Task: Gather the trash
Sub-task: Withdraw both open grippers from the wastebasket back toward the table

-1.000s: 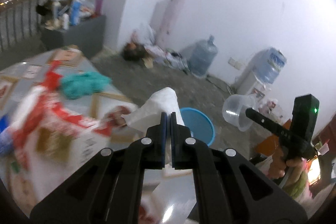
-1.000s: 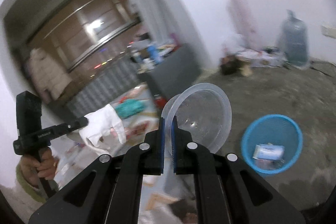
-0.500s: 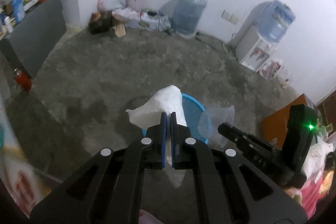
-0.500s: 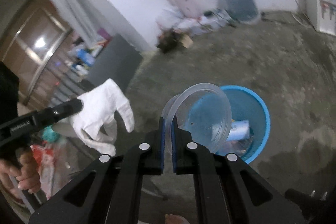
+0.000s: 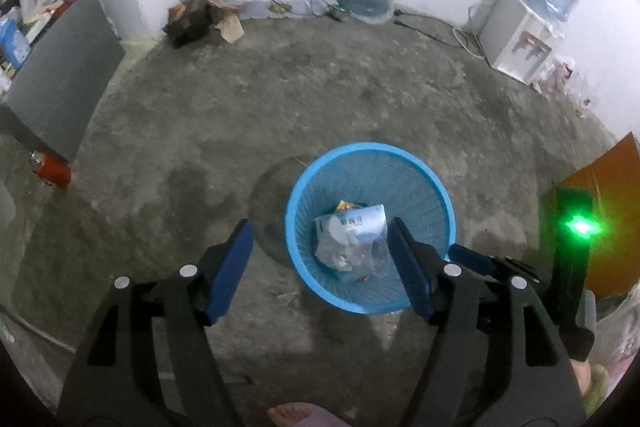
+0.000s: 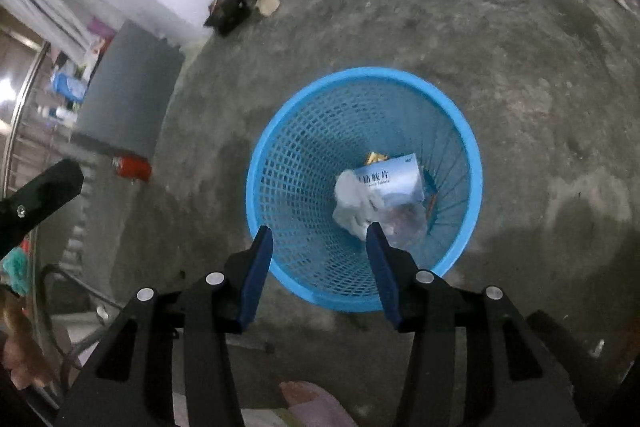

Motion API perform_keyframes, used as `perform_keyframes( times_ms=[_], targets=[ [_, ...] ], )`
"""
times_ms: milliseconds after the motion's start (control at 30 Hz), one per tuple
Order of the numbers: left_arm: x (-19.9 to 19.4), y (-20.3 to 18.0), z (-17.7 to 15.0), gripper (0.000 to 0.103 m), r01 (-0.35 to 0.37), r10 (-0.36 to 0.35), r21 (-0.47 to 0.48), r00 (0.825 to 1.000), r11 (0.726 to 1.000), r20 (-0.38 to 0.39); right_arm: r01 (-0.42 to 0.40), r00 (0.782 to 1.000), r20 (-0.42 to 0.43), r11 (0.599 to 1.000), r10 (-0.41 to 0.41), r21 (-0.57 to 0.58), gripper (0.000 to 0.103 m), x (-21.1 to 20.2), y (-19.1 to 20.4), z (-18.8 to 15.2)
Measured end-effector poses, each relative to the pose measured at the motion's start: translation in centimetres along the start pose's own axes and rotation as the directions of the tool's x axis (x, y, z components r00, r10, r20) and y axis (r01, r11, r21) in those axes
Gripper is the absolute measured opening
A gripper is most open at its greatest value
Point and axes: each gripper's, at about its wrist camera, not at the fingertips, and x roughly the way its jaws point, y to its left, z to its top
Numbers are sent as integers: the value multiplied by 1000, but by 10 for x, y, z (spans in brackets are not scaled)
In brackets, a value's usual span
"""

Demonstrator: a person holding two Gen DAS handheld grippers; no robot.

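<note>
Both claws are hanging over the blue mesh wastebasket [image 6: 362, 187] on the concrete floor, and both have just been opening. My left gripper [image 5: 322, 261] is standing wide with nothing between its blue pads [image 5: 228, 269]; my right gripper [image 6: 320, 267] is about half spread, also bare.

Down in the basket, the white tissue wad [image 6: 352, 205] is lying against a blue-and-white medicine box [image 6: 394, 179], with a clear plastic cup [image 6: 402, 225] crumpled beside them. I'm judging all three as light: the tissue soft and best pinched at any bunched fold, the box stiff enough to take by its edges, the cup thin, slick, and likely to buckle, so the rim is the place to grip it.

Something yellow [image 6: 376, 158] is peeking out behind the box; I'm unable to name it. The left view is showing only part of my right gripper at its edge, and the basket's bottom is mostly covered.
</note>
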Motion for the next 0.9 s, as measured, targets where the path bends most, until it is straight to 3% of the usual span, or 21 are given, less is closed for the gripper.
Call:
perform_keyframes(
  times_ms=[133,267,467,567,733,867,900],
  targets=[
    [-30,13,0,66,-3,6,-61,999,998,42,50,996,71,998,-47,-46,53,-26,20,-2],
    [-82,30,-11,72,10,1,-93,994,996,110,115,977,191,986,-91,-118,66,-73,52,-14],
    [-191,61,-66,80,-49,69,-81,962,996,264,183,935,342,956,-96,-230,82,-139,112,-51],
    [-243,80,-100,81,-74,113,-133,942,988,315,177,929,367,936,-56,-306,86,-163,143,-66],
    [-319,118,-172,81,-113,210,-251,892,961,400,187,905,424,885,14,-427,93,-205,191,-97],
    [-363,149,-228,81,-235,387,-375,827,897,408,201,869,489,844,82,-498,96,-231,228,-130],
    [-377,160,-248,81,-281,455,-425,798,861,395,183,865,488,834,115,-520,96,-235,237,-137]
  ],
)
